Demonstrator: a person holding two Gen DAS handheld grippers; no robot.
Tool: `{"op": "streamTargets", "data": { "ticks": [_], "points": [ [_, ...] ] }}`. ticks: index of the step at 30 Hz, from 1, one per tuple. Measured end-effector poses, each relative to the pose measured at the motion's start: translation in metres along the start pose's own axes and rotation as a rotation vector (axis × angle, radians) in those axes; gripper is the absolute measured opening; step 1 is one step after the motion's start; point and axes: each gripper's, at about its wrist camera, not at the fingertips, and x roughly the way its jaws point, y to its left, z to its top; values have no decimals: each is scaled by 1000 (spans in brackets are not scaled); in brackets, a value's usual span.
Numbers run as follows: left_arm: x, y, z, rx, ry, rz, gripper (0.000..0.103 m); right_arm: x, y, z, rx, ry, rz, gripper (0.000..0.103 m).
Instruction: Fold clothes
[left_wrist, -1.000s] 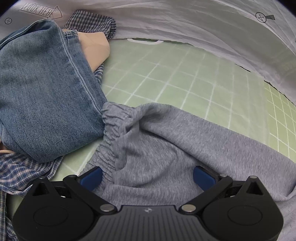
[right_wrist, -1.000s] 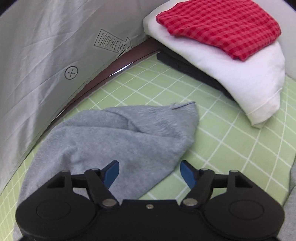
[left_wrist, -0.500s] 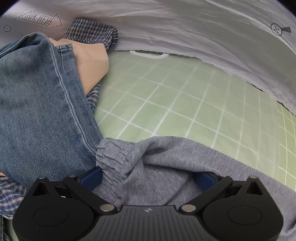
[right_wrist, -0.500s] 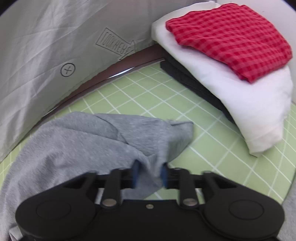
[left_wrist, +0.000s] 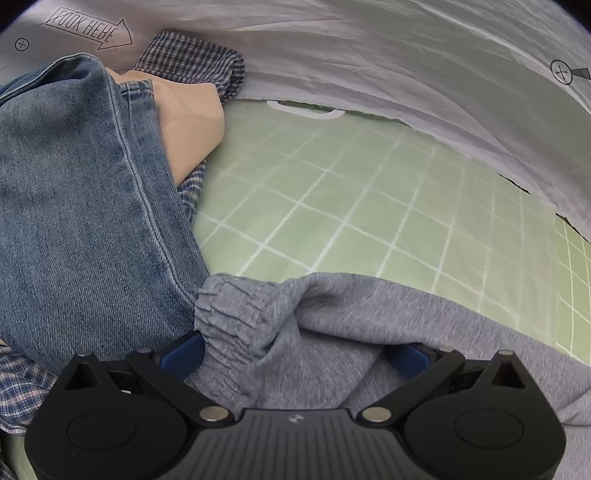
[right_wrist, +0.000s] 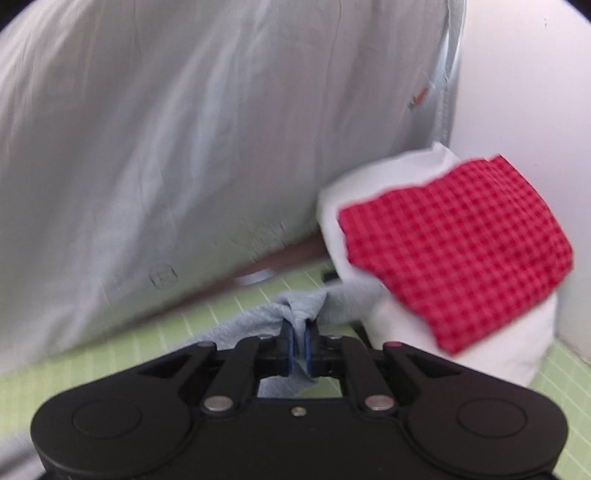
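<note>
A grey sweat garment (left_wrist: 332, 314) with an elastic gathered band lies on the green grid mat (left_wrist: 332, 184). My left gripper (left_wrist: 295, 356) hangs over that band with its blue pads (left_wrist: 181, 354) wide apart. The cloth bunches between them but is not pinched. In the right wrist view, my right gripper (right_wrist: 299, 328) is shut on a fold of the same grey garment (right_wrist: 295, 306). That fold is raised off the mat, with cloth hanging below the pads. The right view is blurred by motion.
Blue jeans (left_wrist: 74, 221), a beige garment (left_wrist: 188, 114) and a dark plaid shirt (left_wrist: 188, 55) are piled left of the left gripper. A folded red checked cloth (right_wrist: 454, 243) tops a white stack (right_wrist: 498, 332) to the right. A grey sheet (right_wrist: 184, 129) backs the mat.
My right gripper closed on the grey garment's edge, then rose and tilted up with it. The left gripper slid slightly along the elastic band, then held still, jaws unchanged.
</note>
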Motion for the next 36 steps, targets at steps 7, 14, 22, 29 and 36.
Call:
{"op": "streamTargets", "data": {
  "ticks": [7, 14, 22, 29, 36],
  "points": [
    [3, 5, 4, -9, 10, -4, 103, 29, -33, -59, 0, 245, -77, 13],
    [-2, -2, 6, -2, 40, 26, 103, 0, 8, -53, -196, 84, -94, 89],
    [-39, -40, -19, 99, 55, -96, 103, -8, 78, -58, -223, 110, 155, 94],
    [-27, -90, -38, 260, 44, -83, 103, -12, 116, -81, -216, 157, 222, 94],
    [-4, -116, -7, 227, -8, -120, 103, -22, 101, -88, -202, 172, 183, 94]
  ]
}}
